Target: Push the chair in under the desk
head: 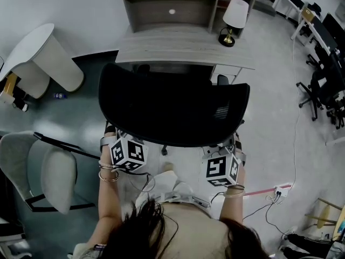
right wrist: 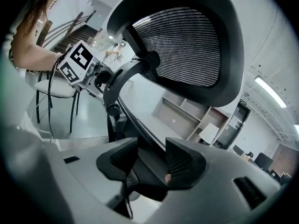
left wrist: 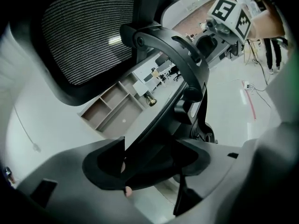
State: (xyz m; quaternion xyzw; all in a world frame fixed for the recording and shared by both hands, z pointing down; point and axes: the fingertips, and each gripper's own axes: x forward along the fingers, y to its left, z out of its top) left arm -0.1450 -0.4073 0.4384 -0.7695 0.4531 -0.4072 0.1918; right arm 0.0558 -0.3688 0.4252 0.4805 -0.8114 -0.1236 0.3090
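Backrest rim of black mesh office chair (head: 172,112), stiff, clamped by left gripper (left wrist: 154,164) and right gripper (right wrist: 152,162); likely rolls easily.

The chair (head: 172,109) has a black woven mesh back in matt plastic; the desk (head: 178,45) is pale wood-grain.

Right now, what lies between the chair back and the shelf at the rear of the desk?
Only bare desk top lies between chair and shelf, as the head view shows; the lamp stands aside at the right end.
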